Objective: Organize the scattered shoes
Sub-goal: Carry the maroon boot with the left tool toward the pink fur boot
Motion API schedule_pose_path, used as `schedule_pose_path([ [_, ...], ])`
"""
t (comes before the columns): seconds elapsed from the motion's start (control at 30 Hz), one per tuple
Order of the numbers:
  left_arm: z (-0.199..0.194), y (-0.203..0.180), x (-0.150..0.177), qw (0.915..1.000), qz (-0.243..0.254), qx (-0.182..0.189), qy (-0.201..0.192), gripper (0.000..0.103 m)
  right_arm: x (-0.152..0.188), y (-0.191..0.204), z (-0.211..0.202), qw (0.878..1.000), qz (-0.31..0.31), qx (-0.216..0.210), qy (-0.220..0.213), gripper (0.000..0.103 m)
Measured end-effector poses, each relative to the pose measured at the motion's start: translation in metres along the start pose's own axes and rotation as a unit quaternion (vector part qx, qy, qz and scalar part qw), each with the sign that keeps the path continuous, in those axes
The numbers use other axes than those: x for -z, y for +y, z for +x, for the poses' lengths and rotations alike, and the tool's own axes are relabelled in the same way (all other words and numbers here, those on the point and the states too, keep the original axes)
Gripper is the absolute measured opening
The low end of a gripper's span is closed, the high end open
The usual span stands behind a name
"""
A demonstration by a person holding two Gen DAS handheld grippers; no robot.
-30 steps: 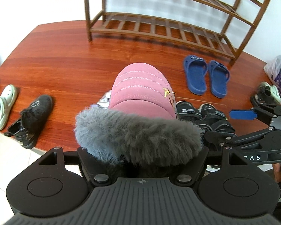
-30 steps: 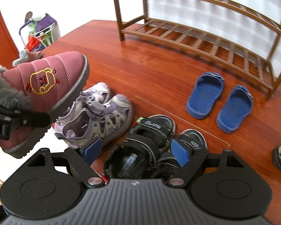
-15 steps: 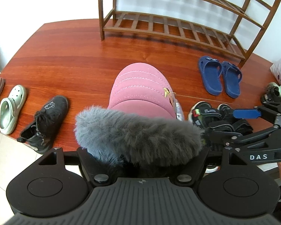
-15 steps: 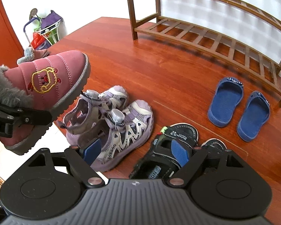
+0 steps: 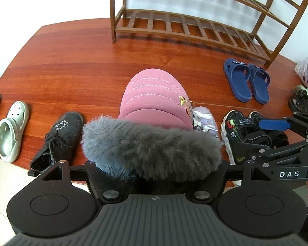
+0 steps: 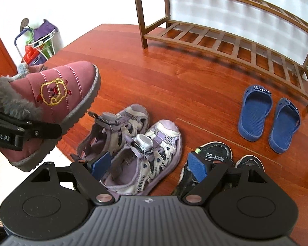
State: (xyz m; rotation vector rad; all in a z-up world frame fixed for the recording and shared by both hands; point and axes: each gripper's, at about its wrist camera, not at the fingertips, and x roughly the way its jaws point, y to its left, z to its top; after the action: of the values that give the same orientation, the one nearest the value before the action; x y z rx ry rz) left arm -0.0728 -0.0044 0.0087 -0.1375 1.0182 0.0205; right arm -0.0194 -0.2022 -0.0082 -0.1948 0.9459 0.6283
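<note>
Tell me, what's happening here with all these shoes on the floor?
A person is tidying shoes with a handheld gripper in each hand. The left gripper is clamped on a pink fur-lined boot and holds it above the wooden floor. The right gripper is open and empty, over the purple sandals. The blue slippers sit in front of the shoe rack, whose visible shelves hold no shoes.

The red-brown wooden floor (image 6: 174, 78) carries a slatted shoe rack (image 6: 225, 41), blue slippers (image 6: 267, 116), purple sandals (image 6: 137, 149) and black sandals (image 5: 242, 135).
</note>
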Motion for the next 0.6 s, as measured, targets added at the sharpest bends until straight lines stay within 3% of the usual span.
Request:
schedule_pose_path([
  [0.6,0.004,0.059,-0.024,0.9998,0.017,0.003,0.001,0.073,-0.038,0.041,0.03,1.0,0.015,0.01,-0.003,0.086],
])
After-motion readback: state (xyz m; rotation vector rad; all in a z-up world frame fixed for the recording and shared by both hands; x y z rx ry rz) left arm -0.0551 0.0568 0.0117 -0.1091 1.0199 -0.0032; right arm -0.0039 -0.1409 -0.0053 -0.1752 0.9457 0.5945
